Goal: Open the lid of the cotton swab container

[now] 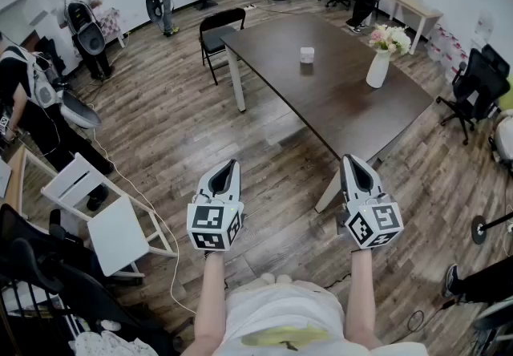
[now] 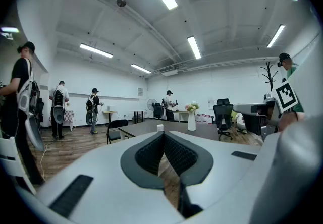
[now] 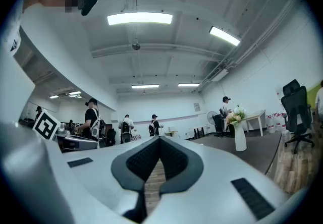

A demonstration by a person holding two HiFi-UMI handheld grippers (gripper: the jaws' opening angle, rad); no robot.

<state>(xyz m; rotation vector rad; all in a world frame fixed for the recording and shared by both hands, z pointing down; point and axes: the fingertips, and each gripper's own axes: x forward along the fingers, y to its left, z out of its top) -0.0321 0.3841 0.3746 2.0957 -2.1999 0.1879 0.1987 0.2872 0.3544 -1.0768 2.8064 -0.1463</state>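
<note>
Far across the dark tabletop [image 1: 337, 106], left of the flower vase [image 1: 378, 66], sits the small white swab container [image 1: 307, 54]. Probably light, stiff plastic, apt to slide: steady its body, pinch the top edge. Left claw [image 1: 232, 163] and right claw [image 1: 349, 160] both closed, empty, well short.

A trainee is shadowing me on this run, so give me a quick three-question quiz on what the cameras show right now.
1. True or false: the left gripper is shut on the cotton swab container.
2. What else stands on the dark table with the container? A) a laptop B) a white vase of flowers C) a mug
3. Fill in: the jaws of the right gripper are ____ and hold nothing.

Key:
1. False. It is shut but empty, and the container stands far off on the table.
2. B
3. shut
</note>
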